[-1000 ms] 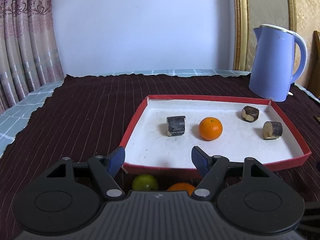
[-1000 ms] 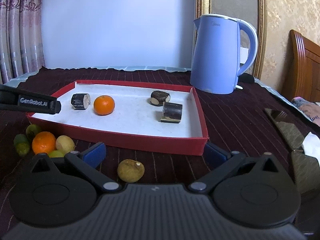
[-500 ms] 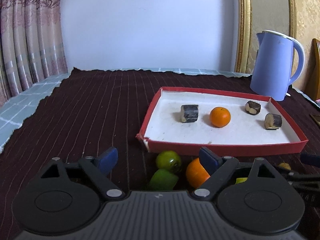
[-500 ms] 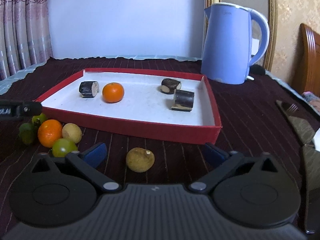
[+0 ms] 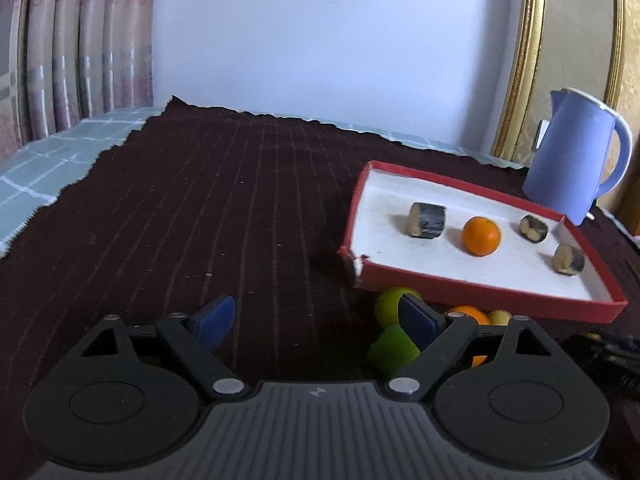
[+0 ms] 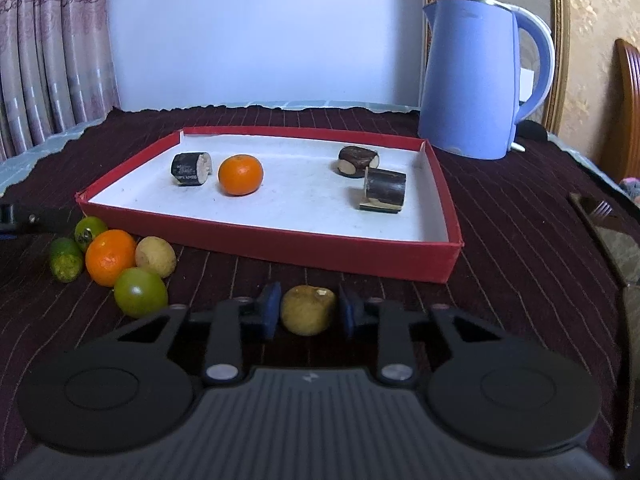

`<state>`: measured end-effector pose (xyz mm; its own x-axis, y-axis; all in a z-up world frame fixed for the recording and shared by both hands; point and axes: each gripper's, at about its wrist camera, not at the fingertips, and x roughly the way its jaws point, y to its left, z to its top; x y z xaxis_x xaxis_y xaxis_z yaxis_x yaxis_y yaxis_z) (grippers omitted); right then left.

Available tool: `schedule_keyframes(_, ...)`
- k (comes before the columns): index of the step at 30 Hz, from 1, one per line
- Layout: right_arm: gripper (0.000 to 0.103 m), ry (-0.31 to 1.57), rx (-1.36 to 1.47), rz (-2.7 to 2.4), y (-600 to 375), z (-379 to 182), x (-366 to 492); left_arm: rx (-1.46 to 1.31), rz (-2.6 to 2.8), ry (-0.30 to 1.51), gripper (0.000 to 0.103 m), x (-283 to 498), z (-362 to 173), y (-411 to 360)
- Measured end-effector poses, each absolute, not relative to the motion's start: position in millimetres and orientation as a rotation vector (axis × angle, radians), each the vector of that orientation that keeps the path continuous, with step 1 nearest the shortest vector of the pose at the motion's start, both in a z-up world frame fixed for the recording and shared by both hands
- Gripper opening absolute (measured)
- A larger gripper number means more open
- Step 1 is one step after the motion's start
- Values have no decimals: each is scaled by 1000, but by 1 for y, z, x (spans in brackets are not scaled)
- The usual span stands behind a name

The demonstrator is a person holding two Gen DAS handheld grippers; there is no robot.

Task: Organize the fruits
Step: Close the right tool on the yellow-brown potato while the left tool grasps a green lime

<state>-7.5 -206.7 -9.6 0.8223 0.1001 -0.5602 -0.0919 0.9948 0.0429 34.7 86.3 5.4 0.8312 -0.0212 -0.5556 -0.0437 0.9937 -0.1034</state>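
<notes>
A red tray (image 6: 260,236) with a white floor holds an orange (image 6: 241,174) and three dark cut stem pieces (image 6: 191,168). In front of it my right gripper (image 6: 308,314) is closing tight on a yellow-brown fruit (image 6: 308,310), with a pad against each side. A small pile lies left of that: an orange (image 6: 110,257), a yellow fruit (image 6: 156,257) and green ones (image 6: 141,291). My left gripper (image 5: 316,314) stands open over bare dark cloth. Its right finger (image 5: 416,318) partly hides the green fruits (image 5: 392,348) and the orange (image 5: 466,314) beside the tray (image 5: 480,288).
A blue kettle (image 6: 476,80) stands behind the tray's right corner. The dark striped cloth (image 5: 200,220) covers the table, with pale checked cloth (image 5: 36,180) at its left edge. A fork on a dark mat (image 6: 600,216) lies at the far right.
The right jaws have closed from wide open onto the yellow-brown fruit. The left gripper has drawn leftward away from the tray and its jaws have widened.
</notes>
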Motion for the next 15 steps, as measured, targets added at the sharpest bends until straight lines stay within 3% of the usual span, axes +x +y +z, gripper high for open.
schedule_keyframes(15, 28, 607, 21, 97, -207, -12, -5, 280, -198, 548, 89, 21, -6, 45)
